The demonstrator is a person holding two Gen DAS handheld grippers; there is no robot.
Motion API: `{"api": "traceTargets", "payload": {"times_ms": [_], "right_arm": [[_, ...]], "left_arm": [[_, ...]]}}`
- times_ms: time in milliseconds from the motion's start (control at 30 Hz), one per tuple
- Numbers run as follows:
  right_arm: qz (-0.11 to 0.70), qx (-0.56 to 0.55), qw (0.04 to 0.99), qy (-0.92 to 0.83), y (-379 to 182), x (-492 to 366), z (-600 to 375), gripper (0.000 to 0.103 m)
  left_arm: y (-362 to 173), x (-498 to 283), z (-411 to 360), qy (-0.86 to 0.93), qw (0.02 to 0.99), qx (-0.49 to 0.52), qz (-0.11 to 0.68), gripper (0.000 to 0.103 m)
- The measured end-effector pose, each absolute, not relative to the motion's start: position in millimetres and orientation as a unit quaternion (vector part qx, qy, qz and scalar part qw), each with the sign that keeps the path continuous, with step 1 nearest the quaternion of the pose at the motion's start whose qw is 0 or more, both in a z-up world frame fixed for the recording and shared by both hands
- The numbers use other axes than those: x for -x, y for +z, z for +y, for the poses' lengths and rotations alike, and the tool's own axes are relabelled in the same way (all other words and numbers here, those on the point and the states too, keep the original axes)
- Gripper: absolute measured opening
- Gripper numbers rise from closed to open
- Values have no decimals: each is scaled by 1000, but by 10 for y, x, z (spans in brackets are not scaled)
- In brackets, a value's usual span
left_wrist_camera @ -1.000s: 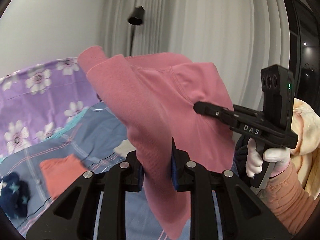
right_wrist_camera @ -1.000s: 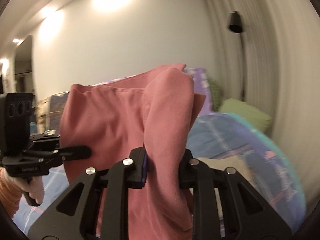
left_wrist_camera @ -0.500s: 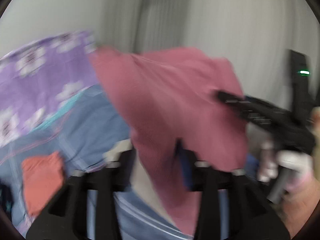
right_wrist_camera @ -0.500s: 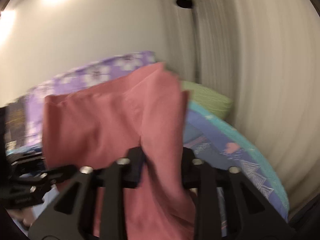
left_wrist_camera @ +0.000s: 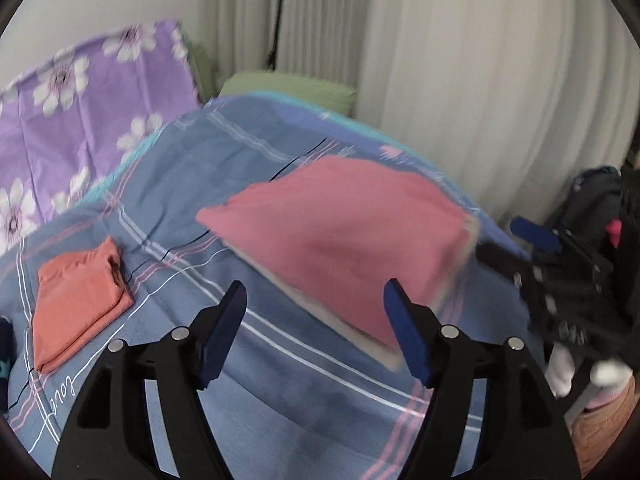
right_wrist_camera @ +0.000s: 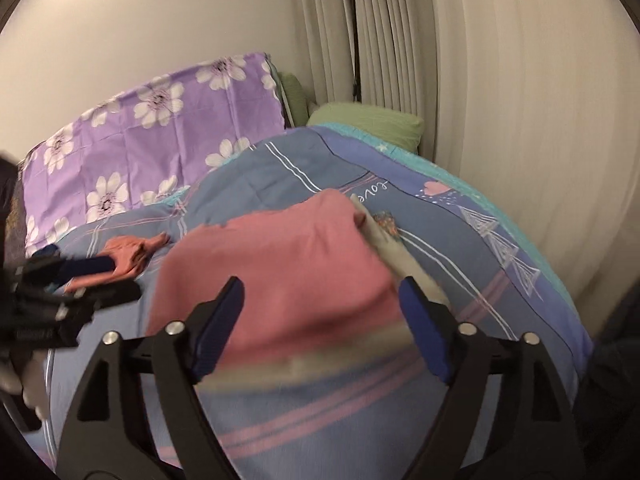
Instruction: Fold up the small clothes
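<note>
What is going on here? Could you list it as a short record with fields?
Setting: blue plaid bedspread
Pink garment: lying on a light-colored garment on the bedspread
Orange garment: folded, apart, to the left
Left gripper: open, empty
Right gripper: open, empty
Background: purple floral sheet, green pillow

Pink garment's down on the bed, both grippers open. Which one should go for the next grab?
Probably right: the right gripper faces the pink garment squarely, fabric between its open fingers; the left gripper sits off its corner.
</note>
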State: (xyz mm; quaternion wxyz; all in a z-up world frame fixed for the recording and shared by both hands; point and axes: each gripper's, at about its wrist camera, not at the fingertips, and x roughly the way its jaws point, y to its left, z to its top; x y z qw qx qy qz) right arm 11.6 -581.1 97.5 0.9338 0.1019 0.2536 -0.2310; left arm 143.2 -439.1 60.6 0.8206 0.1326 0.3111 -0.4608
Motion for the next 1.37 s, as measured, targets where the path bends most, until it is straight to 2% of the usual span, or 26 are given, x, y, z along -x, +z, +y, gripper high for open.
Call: {"api": "traceTargets", "payload": {"times_ms": [167,233,300,567,1000,1367], "right_arm": [[206,-132,939,-241,1049,582,-5411,101],[188,-131,935,-270,1075,790,-5273,101],[183,-123,932,-289,1096,915,-5167,101],[205,-91,924,-310,1203,1122,-4888,101],[212,-104,922,-307,1325,1268,-4659,101],[208,-106,923,-307,1383,1320,-4574,101]], "left_arm": [[776,-870,-4186,-452,849,-151,227,92],[825,-670,-4121,-436,863,-161,197,100],[893,-468,-4037,-426,874,-160,172,102],[1009,-35,-3678,-369,900,-162,167,102],[1090,163,-3121,-376,901,-124,178,102],[1037,251,-2991,-383,896,-130,185,102]]}}
